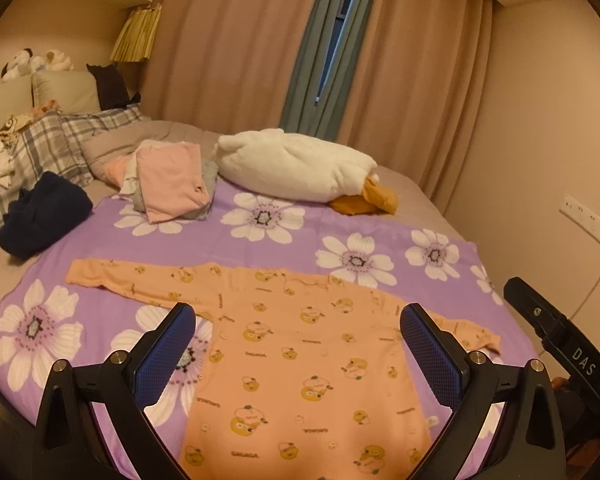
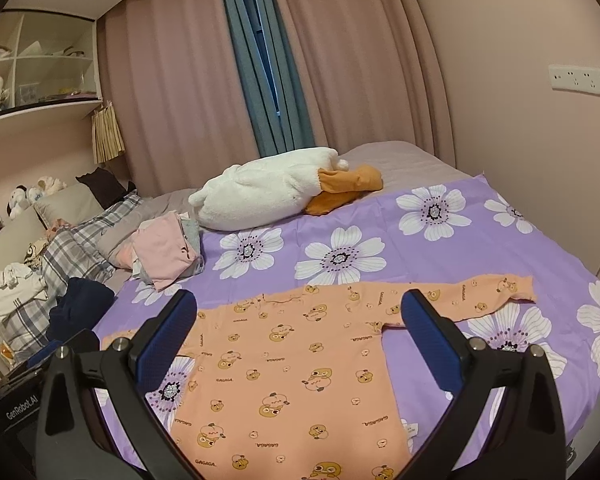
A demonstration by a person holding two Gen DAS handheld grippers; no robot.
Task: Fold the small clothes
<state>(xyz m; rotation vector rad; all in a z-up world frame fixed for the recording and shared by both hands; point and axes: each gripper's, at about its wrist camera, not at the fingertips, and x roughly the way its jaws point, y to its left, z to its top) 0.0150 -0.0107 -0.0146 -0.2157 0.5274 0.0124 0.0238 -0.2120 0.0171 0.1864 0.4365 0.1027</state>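
Since the orange top lies flat between and just past both sets of fingers, you're at the first fold. Left claw and right claw both gape apart, empty, so next grab a sleeve and fold it inward.

Both wrist views look forward and down over the bed from its near edge, fairly close. Each frames its own blue pads at bottom. Shared: orange garment low centre, purple sheet, duck plush, curtains behind. Right view sits further right.
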